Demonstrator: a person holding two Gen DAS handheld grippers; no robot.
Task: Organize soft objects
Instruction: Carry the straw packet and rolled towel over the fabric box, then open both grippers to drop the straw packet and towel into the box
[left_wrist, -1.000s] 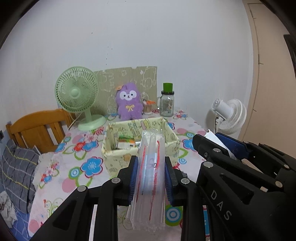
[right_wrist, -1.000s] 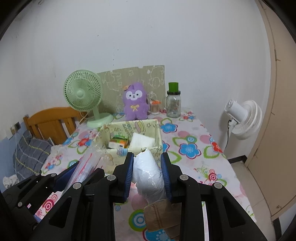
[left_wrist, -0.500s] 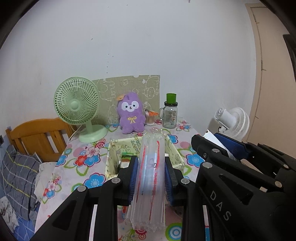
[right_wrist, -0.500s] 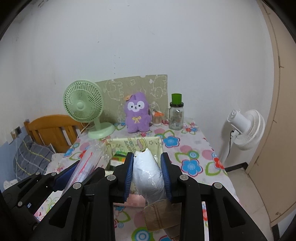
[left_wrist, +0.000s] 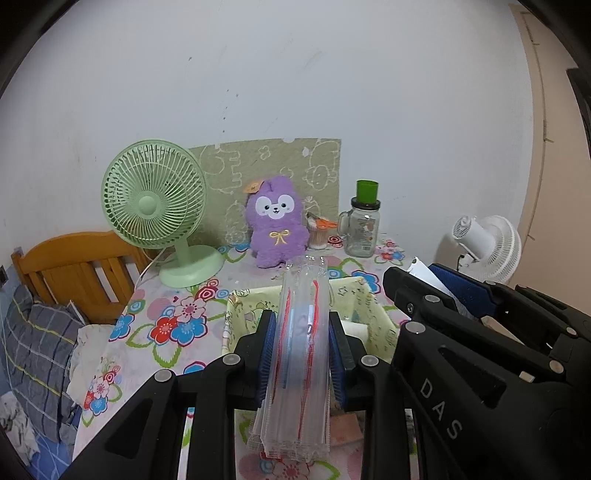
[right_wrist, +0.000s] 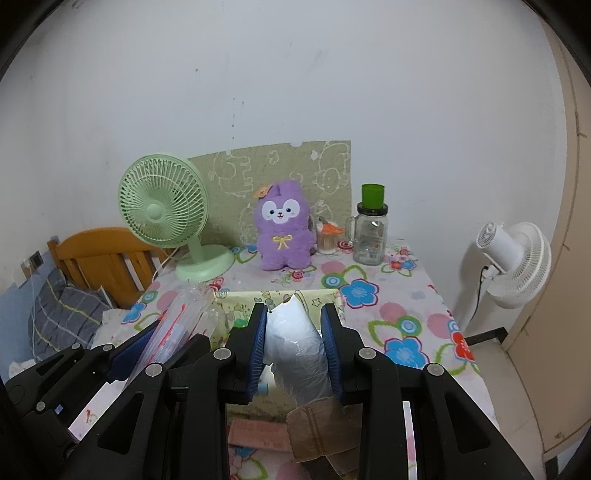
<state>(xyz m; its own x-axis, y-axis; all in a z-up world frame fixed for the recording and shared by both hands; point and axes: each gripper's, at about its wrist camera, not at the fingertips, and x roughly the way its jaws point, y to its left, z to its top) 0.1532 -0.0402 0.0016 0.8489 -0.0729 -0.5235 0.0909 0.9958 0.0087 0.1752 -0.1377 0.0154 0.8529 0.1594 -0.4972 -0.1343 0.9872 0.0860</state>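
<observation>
My left gripper (left_wrist: 303, 325) is shut on a clear plastic pack with red lines (left_wrist: 301, 354) and holds it above the table. It also shows in the right wrist view (right_wrist: 177, 325). My right gripper (right_wrist: 293, 321) is shut on a white plastic-wrapped soft pack (right_wrist: 299, 343) with a brown end. Both hang above and in front of the pale yellow patterned box (left_wrist: 369, 306), whose rim also shows in the right wrist view (right_wrist: 243, 299). A purple plush toy (left_wrist: 277, 221) sits upright at the back of the table.
On the floral tablecloth (right_wrist: 399, 314) stand a green desk fan (left_wrist: 155, 199), a glass jar with a green lid (left_wrist: 364, 225) and a small cup (left_wrist: 319, 232). A wooden chair (left_wrist: 74, 266) is left, a white fan (right_wrist: 513, 254) right. A pink item (right_wrist: 255, 432) lies below.
Both grippers have risen and drawn back from the box with their packs. The box now sits lower in both views and its contents are mostly hidden.
</observation>
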